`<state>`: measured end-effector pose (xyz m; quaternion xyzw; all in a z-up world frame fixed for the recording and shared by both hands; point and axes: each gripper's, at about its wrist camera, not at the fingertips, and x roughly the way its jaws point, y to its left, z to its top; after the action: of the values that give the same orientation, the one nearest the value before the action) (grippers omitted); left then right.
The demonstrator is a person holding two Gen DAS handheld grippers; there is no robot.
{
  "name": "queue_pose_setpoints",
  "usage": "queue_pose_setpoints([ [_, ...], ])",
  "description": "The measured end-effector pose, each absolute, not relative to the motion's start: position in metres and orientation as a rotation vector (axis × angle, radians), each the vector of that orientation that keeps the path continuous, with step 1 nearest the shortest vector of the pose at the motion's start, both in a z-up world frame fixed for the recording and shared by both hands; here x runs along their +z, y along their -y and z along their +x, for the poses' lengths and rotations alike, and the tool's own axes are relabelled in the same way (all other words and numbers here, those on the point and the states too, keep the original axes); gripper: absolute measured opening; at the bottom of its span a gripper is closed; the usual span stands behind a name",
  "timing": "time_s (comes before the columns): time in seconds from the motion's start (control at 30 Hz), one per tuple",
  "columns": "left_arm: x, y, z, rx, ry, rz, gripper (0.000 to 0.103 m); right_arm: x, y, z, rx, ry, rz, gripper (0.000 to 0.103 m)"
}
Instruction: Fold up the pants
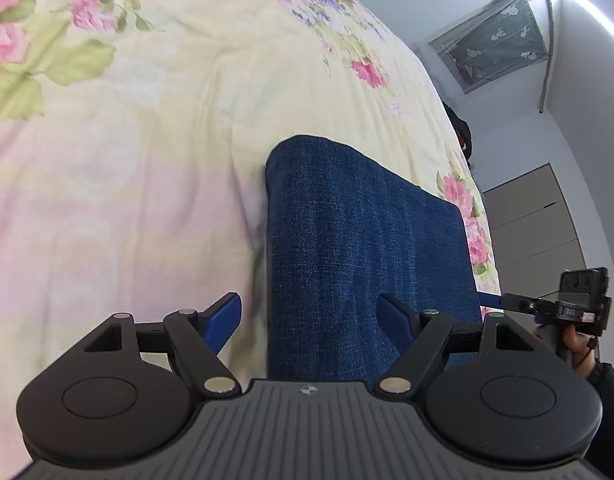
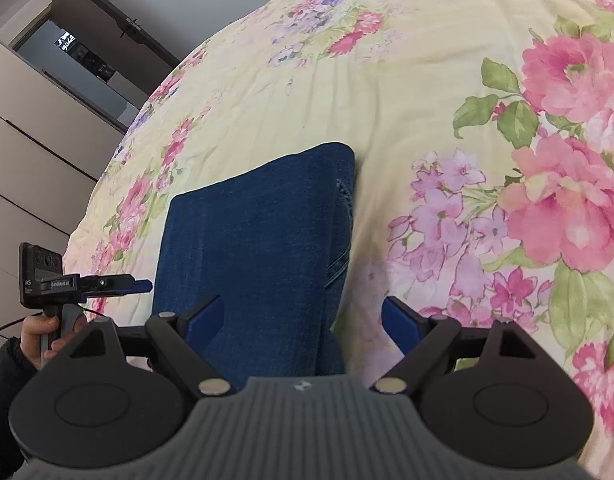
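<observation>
The pants (image 1: 363,248) are dark blue jeans folded into a neat rectangle on the flowered bedspread; they also show in the right wrist view (image 2: 259,240). My left gripper (image 1: 311,314) is open and empty above the near left edge of the jeans, one blue finger over the bedspread and one over the denim. My right gripper (image 2: 303,316) is open and empty above the near right edge, straddling it the same way. The right gripper shows at the far right of the left wrist view (image 1: 495,300), and the left gripper at the far left of the right wrist view (image 2: 141,285).
The pale yellow bedspread (image 1: 167,140) with pink flowers spreads out on all sides of the jeans. Beyond the bed's edge are grey wardrobe doors (image 2: 23,152), a dark doorway (image 2: 87,56) and a window (image 1: 495,48).
</observation>
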<state>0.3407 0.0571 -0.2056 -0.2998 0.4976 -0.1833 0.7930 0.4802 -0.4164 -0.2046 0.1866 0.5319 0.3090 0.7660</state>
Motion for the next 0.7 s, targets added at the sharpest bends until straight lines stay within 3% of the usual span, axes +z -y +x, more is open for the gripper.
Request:
queue_pose_setpoints([
  [0.37, -0.232, -0.040, 0.355, -0.484, -1.137, -0.649, 0.090, -0.265, 0.389, 0.518, 0.844, -1.306, 0.470, 0.083],
  [0.7, -0.241, -0.030, 0.360, -0.523, -1.137, -0.669, 0.091, -0.281, 0.367, 0.521, 0.907, -1.305, 0.478, 0.084],
])
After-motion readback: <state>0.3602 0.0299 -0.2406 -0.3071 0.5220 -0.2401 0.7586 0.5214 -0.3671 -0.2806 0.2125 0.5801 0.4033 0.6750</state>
